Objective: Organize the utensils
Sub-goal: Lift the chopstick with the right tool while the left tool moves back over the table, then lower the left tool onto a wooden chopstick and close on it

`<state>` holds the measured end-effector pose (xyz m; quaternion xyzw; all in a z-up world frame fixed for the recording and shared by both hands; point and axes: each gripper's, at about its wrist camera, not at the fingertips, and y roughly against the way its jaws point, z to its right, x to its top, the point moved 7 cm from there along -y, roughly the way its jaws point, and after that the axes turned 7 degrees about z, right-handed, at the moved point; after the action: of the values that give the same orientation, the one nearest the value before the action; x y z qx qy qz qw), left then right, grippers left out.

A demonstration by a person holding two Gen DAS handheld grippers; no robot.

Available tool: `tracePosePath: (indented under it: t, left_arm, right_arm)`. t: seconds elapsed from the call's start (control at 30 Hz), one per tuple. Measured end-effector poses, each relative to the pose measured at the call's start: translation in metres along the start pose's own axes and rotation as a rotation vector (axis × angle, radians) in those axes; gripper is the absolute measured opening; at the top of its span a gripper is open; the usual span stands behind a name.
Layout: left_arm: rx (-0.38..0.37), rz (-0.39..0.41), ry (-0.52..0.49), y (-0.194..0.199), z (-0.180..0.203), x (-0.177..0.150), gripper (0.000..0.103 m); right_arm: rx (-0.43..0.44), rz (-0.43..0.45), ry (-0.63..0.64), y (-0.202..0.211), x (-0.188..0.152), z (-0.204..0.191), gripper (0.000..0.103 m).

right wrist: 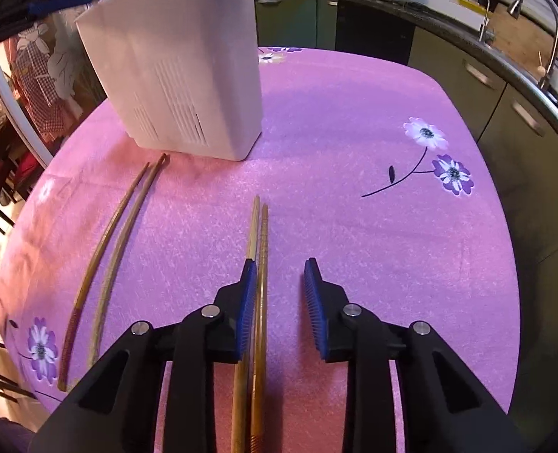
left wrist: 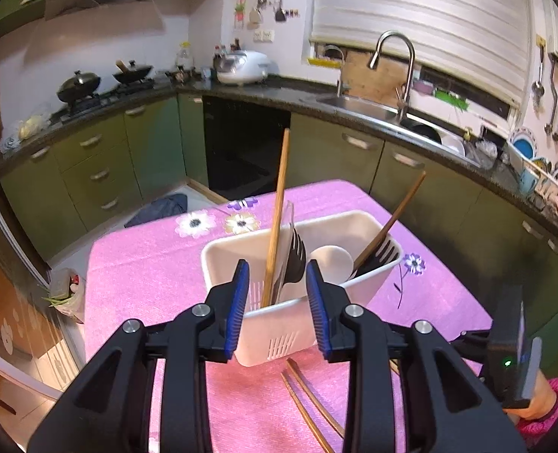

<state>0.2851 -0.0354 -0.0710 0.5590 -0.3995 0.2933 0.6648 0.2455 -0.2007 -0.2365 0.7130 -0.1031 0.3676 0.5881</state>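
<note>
On the left, a pair of long thin brown wooden chopsticks (right wrist: pixel 105 264) is seen lying on the pink flower-printed tablecloth (right wrist: pixel 354 226), side by side, their far tips close to the foot of the white rectangular plastic utensil caddy with slotted sides (right wrist: pixel 177 71). In the left wrist view the same caddy (left wrist: pixel 279 324) is framed between the spread blue-padded fingers of the left gripper (left wrist: pixel 277 283), which hangs just above its near rim; nothing is pinched. Inside the caddy a tall light wooden chopstick (left wrist: pixel 277 219) is propped upright at the left, next to a black plastic fork (left wrist: pixel 294 260). A white rounded spoon (left wrist: pixel 332 264) is seen in the middle, and a dark brown wooden chopstick (left wrist: pixel 396 215) is leaned toward the right corner beside a second black slotted utensil (left wrist: pixel 381 255).

Further right, a second pair of chopsticks, one pale bamboo and one golden-brown with a ribbed end (right wrist: pixel 258 302), is laid flat on the cloth, pointing away from the camera. The right gripper (right wrist: pixel 281 290) is held low over this pair with its fingers spread apart: the pale stick passes under the left blue pad (right wrist: pixel 248 302), while the golden one lies just inside the gap. Nothing is gripped. Whether the pad touches the stick cannot be told.
</note>
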Motion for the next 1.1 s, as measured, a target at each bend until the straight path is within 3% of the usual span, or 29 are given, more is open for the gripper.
tracePosePath:
  t: [0.17,0.27,0.4,0.43,0.5,0.63,0.9,1.0,1.1]
  left_arm:
    - [0.002,0.074,0.006,0.035,0.004,0.0,0.041]
    - [0.026,0.08,-0.019,0.056,0.016,-0.018,0.042]
    - [0.09,0.006,-0.016,0.064,0.028,-0.071,0.043]
    - [0.096,-0.025,-0.001,0.061,0.031,-0.083,0.044]
    - [0.086,-0.096,0.042,0.051,0.036,-0.112,0.056]
    - [0.104,-0.189,0.084,0.028,0.037,-0.15,0.057]
    - [0.192,-0.257,0.107,-0.008,0.028,-0.168,0.057]
    - [0.2,-0.278,0.109,-0.016,0.027,-0.171,0.049]
    - [0.2,-0.302,0.105,-0.025,0.028,-0.178,0.049]
  right_arm:
    - [-0.02,-0.015,0.039,-0.005,-0.003,-0.005,0.022]
    - [-0.03,-0.016,0.1,-0.007,-0.005,-0.016,0.019]
    - [-0.004,-0.024,0.072,-0.011,-0.003,-0.013,0.007]
    - [-0.005,-0.024,0.076,-0.011,-0.003,-0.013,0.008]
    - [0.0,-0.021,0.075,-0.012,-0.004,-0.013,0.008]
    - [0.015,-0.019,0.08,-0.012,-0.004,-0.01,0.008]
    - [0.046,-0.016,0.078,-0.011,-0.004,-0.009,0.008]
    - [0.057,-0.013,0.069,-0.01,-0.004,-0.008,0.008]
    - [0.06,-0.01,0.062,-0.009,-0.004,-0.008,0.008]
